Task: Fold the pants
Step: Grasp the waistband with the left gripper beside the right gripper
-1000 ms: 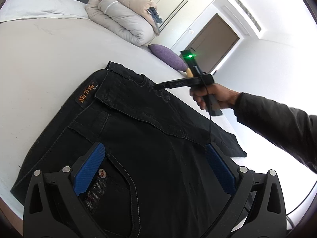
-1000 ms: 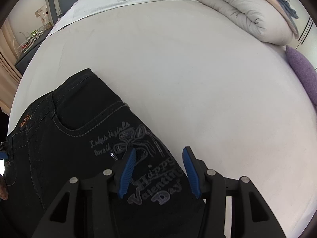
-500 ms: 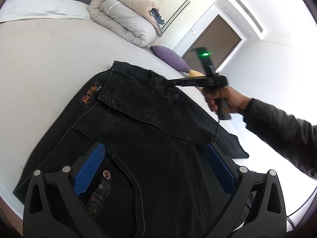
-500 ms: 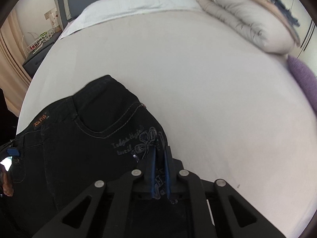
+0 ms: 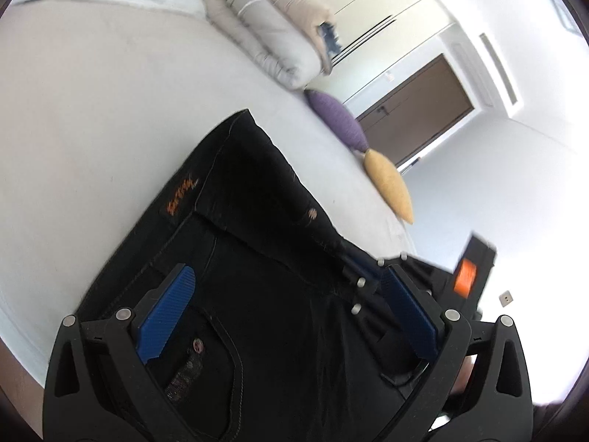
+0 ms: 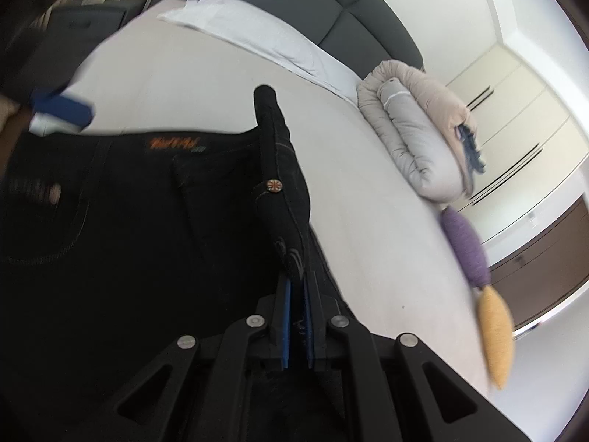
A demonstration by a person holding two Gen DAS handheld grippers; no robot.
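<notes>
Here the right gripper [image 6: 298, 322] pinches a raised fold of the black denim pants [image 6: 147, 239] between its blue pads, while the left gripper [image 5: 287, 313] hovers above them with jaws spread. The pants lie on the white bed [image 5: 92, 110]; beyond it rests a rolled beige duvet [image 5: 272, 33].

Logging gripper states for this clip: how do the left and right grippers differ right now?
The left gripper stands open with nothing pinched, over the black pants; the right gripper is shut on a raised fold of them. The left one's blue pads sit wide apart, the right one's nearly meet. Both are black with blue pads.
</notes>
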